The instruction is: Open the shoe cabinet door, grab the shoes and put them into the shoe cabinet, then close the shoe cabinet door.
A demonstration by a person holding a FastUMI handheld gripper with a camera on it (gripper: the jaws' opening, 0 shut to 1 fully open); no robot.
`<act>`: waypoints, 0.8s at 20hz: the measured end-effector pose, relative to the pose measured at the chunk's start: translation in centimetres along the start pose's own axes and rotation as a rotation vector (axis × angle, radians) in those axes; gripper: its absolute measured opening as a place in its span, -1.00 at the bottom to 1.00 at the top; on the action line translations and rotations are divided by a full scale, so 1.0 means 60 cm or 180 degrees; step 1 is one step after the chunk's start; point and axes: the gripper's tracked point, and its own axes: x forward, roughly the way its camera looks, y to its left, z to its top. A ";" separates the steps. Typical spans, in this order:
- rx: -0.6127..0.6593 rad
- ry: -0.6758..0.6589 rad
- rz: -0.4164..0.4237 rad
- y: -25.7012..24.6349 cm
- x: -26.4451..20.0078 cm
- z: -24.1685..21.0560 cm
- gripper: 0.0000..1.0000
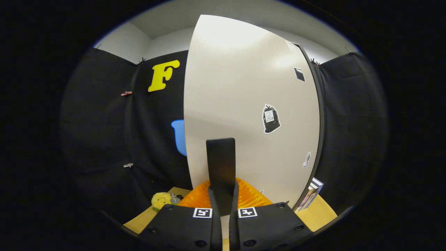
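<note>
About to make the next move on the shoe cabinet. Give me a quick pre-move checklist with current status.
1. Gripper facing the cabinet door: ok, the door stands just ahead of the fingers.
2. Fingers ready to grasp: not ok, they are drawn together.
3. Door open: cannot tell.
4. Shoes located: cannot tell.
5. Clearance from the orange ribbed thing low beside the fingers: cannot tell.
</note>
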 end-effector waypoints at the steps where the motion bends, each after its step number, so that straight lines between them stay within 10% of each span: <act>1: -0.0009 -0.0003 0.0011 -0.009 -0.013 0.001 -0.76; 16: 0.0057 -0.0076 -0.0157 -0.180 -0.176 0.008 -0.78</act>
